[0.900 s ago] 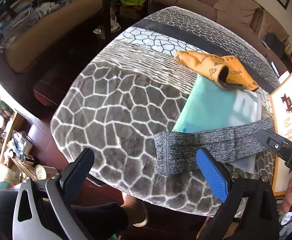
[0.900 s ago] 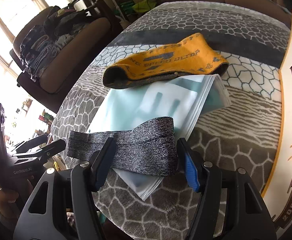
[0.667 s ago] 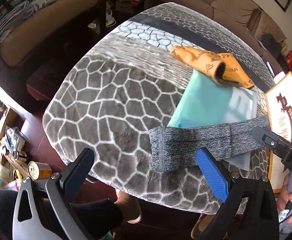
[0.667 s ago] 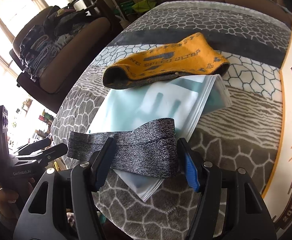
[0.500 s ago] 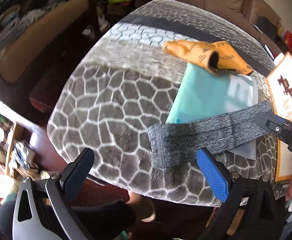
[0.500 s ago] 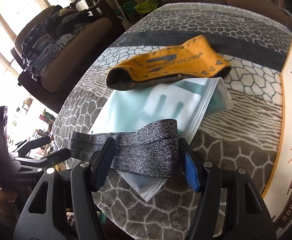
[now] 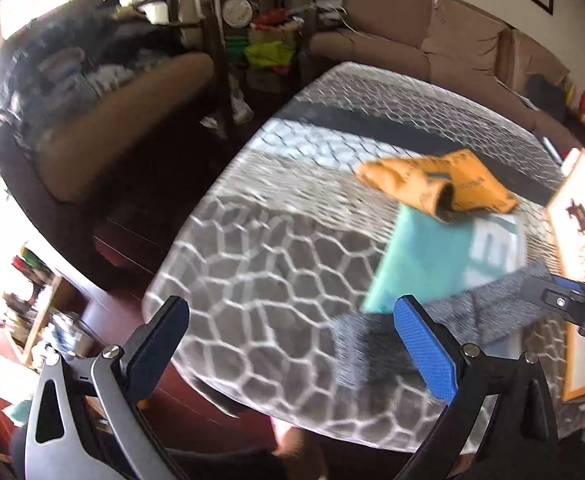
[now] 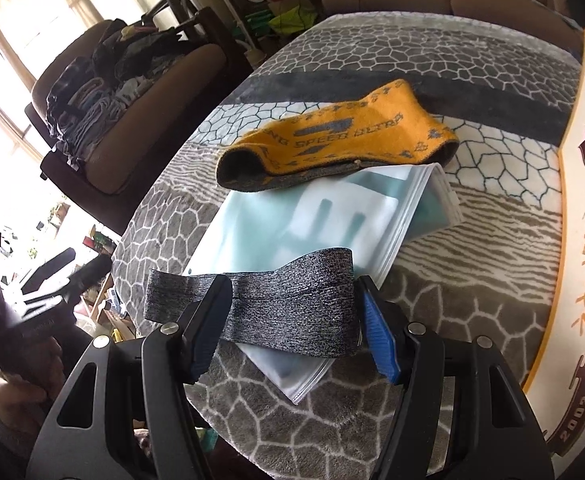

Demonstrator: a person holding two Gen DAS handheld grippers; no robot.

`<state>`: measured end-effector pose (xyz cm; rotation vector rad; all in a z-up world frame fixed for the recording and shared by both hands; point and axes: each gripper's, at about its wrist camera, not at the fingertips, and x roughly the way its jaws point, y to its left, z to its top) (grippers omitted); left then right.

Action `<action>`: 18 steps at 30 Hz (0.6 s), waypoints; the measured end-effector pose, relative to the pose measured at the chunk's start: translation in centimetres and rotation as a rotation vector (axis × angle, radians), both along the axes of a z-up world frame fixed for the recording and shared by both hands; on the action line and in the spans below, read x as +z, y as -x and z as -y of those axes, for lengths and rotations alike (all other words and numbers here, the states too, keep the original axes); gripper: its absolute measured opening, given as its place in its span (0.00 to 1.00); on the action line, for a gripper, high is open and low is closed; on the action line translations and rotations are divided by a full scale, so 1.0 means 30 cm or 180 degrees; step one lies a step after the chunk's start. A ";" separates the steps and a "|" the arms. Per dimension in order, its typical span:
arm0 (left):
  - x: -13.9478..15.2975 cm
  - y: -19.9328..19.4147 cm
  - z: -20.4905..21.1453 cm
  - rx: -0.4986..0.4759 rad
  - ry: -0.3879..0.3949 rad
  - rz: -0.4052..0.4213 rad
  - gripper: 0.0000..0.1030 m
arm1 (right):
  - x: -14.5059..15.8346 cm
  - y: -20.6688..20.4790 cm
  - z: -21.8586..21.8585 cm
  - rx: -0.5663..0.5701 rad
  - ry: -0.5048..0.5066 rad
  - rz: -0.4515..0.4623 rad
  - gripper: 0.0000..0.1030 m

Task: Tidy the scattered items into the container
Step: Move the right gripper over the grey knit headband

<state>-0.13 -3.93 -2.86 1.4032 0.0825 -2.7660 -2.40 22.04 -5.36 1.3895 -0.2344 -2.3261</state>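
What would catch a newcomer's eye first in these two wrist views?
The orange sock stands out most, lying across the far end of a pale green zip bag on the grey patterned blanket. Nearer, a grey knit band crosses the bag, sitting between the fingers of the right gripper. The left gripper hangs wide open over the blanket's near edge.

A plush, fuzzy blanket (image 8: 472, 312) covers the bench. On it lies a smooth, frosted plastic pouch (image 8: 292, 216); the knitted orange sock (image 8: 332, 140) and heathered grey fabric band (image 8: 288, 300) look matt.
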 end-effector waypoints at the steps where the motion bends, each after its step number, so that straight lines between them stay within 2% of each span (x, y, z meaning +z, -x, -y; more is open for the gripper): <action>1: -0.002 0.003 -0.003 -0.0009 -0.0017 0.0019 1.00 | -0.001 -0.001 0.000 0.0009 -0.0009 -0.0006 0.59; 5: -0.007 0.019 0.009 -0.0010 -0.0187 0.0096 1.00 | -0.019 0.008 -0.012 -0.0033 -0.0040 0.0034 0.57; 7: -0.026 0.014 0.022 0.0083 -0.0241 0.0179 1.00 | -0.029 0.011 -0.014 -0.0040 -0.0076 0.0054 0.52; 10: -0.062 0.022 0.010 0.0139 -0.0032 0.0347 1.00 | -0.038 0.011 -0.009 -0.0026 -0.0122 0.0059 0.52; 13: -0.075 0.020 -0.010 0.0064 0.0125 0.0382 1.00 | -0.044 0.012 -0.001 -0.0016 -0.0153 0.0069 0.52; 16: -0.086 0.020 -0.017 0.0010 0.0062 0.0433 1.00 | -0.050 0.013 0.006 -0.0015 -0.0201 0.0072 0.52; 18: -0.099 0.023 -0.016 -0.0025 -0.0068 0.0483 1.00 | -0.053 0.013 0.015 -0.0003 -0.0251 0.0062 0.52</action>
